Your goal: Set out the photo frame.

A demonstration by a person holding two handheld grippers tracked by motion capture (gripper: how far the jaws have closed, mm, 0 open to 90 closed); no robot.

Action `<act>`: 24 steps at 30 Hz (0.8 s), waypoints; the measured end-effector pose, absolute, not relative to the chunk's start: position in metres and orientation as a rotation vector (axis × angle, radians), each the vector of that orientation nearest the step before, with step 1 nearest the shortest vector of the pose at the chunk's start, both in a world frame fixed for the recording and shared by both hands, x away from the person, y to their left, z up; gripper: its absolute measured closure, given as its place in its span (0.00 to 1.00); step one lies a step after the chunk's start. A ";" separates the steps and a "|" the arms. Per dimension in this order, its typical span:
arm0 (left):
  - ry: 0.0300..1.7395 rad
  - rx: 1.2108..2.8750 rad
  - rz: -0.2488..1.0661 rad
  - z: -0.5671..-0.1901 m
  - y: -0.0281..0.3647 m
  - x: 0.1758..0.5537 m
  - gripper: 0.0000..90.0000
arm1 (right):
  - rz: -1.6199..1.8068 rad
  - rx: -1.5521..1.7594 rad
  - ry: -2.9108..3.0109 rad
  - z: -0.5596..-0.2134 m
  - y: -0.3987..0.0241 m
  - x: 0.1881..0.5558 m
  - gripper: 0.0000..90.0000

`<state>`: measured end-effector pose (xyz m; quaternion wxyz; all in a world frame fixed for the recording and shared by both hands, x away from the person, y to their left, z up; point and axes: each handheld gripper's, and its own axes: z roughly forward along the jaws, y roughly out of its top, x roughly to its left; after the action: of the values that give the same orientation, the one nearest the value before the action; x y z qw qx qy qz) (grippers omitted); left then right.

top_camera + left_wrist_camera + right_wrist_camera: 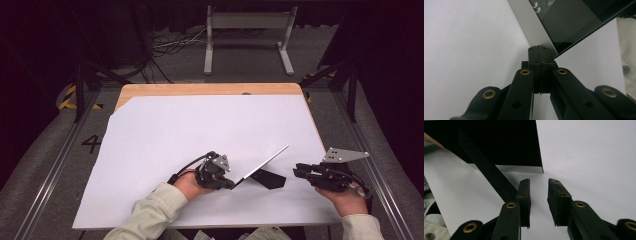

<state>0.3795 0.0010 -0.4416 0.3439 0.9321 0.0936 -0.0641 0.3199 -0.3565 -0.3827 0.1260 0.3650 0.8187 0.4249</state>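
On the white sheet (200, 130), near its front edge, the picture frame (262, 166) stands tilted on its black strut (270, 178). Left gripper (231, 184) is clenched on the frame's lower corner. Right gripper (296, 171) hangs released just beside the strut, gripping nothing.

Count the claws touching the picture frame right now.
1. The left claw is shut on the picture frame's lower left corner. The right claw hangs open beside its black stand, apart from it.

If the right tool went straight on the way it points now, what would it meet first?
Probably the thin black strut propping the tilted flat black panel. The right tool, jaws apart and empty, points at the panel's lower edge; depth is unclear.
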 end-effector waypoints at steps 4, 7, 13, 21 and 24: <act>0.227 2.428 -0.185 -0.441 -0.003 0.377 1.00 | 1.237 1.074 2.385 -0.382 -0.357 0.319 0.80; 0.203 2.431 -0.193 -0.441 -0.006 0.374 1.00 | 1.238 1.080 2.381 -0.382 -0.358 0.318 0.80; 0.175 2.435 -0.213 -0.441 -0.012 0.371 1.00 | 1.244 1.095 2.379 -0.381 -0.359 0.317 0.80; 0.130 2.438 -0.254 -0.442 -0.024 0.361 1.00 | 1.247 1.098 2.379 -0.381 -0.358 0.317 0.80; 0.124 2.439 -0.258 -0.442 -0.027 0.359 1.00 | 1.248 1.097 2.380 -0.381 -0.358 0.317 0.80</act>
<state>0.3586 -0.0267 -0.4417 0.3362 0.9353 0.0477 -0.0991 0.3172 -0.3580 -0.3806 0.1194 0.3753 0.8140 0.4269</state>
